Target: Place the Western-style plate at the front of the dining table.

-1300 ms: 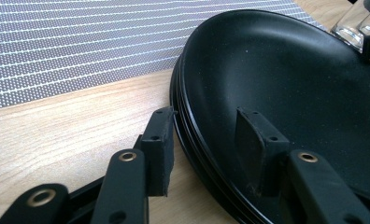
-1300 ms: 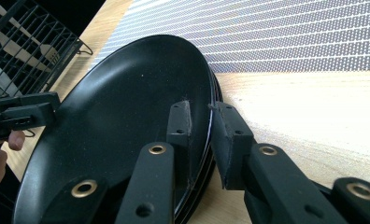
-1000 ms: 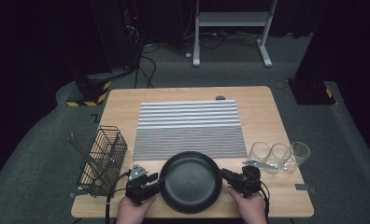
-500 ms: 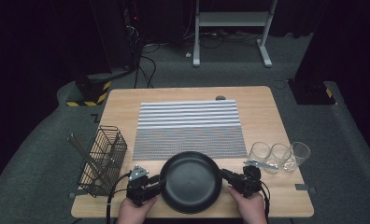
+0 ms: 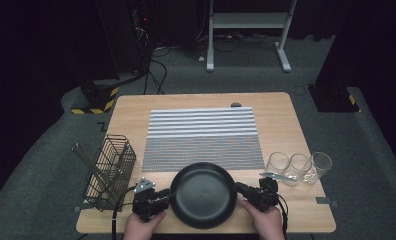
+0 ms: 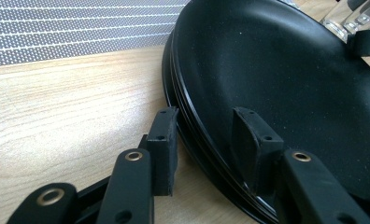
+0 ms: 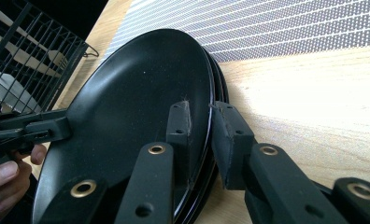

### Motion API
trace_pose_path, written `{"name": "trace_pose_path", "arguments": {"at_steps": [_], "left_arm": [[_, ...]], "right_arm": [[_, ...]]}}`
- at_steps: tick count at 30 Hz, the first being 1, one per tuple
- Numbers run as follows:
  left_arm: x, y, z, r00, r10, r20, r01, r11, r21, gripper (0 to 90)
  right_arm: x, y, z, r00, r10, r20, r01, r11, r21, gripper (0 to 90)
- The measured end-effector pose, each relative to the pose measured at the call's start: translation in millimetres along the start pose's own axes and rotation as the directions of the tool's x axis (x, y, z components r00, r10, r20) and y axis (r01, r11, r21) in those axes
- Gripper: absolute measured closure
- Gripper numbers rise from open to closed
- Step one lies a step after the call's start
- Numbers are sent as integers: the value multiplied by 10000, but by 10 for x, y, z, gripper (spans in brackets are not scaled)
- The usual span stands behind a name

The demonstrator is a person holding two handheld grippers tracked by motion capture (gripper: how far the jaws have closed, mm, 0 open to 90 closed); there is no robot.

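Note:
A stack of black plates [image 5: 203,195] lies at the front middle of the wooden table [image 5: 131,112]. My left gripper [image 5: 163,199] is at the stack's left rim. In the left gripper view the plates [image 6: 276,65] fill the right side, and the left gripper [image 6: 206,116] straddles the rim, one pad outside and one on the inner face, shut on it. My right gripper [image 5: 241,190] is at the right rim. In the right gripper view this gripper [image 7: 202,107] pinches the rim of the plates [image 7: 136,84] between close-set pads. A hand holds each gripper.
A black wire basket [image 5: 111,170] with cutlery stands left of the plates, close to the left gripper. A striped grey mat [image 5: 203,137] covers the table's middle. Three clear glasses [image 5: 298,165] stand in a row to the right, just behind the right gripper.

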State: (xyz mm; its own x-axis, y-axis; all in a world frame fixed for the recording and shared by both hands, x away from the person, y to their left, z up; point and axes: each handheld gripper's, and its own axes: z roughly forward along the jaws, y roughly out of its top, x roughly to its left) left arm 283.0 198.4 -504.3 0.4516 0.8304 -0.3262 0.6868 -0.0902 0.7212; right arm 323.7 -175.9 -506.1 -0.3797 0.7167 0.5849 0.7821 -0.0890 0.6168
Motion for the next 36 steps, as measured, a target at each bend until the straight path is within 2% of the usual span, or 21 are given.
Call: {"name": "trace_pose_path", "arguments": {"at_steps": [10,13,22,25,36], "left_arm": [[-19,12,10,9999,19,124,-21,9999,142,621],[-41,16,17,10000,78,-51,-78,9999,141,620],[-62,38,16,9997,172,-176,-166,9994,289,620],[-53,44,10,10000,21,-67,-20,9997,256,622],[-52,36,8,10000,-32,-70,33,9998,205,628]], "right_arm": [[-1,20,19,9997,261,18,-261,9997,-17,768],[-3,26,20,9995,305,6,-305,9995,12,770],[12,26,20,9997,227,87,-227,9997,29,767],[13,28,19,9999,146,89,-147,9999,43,764],[26,19,17,9997,165,160,-165,9999,4,760]]}}
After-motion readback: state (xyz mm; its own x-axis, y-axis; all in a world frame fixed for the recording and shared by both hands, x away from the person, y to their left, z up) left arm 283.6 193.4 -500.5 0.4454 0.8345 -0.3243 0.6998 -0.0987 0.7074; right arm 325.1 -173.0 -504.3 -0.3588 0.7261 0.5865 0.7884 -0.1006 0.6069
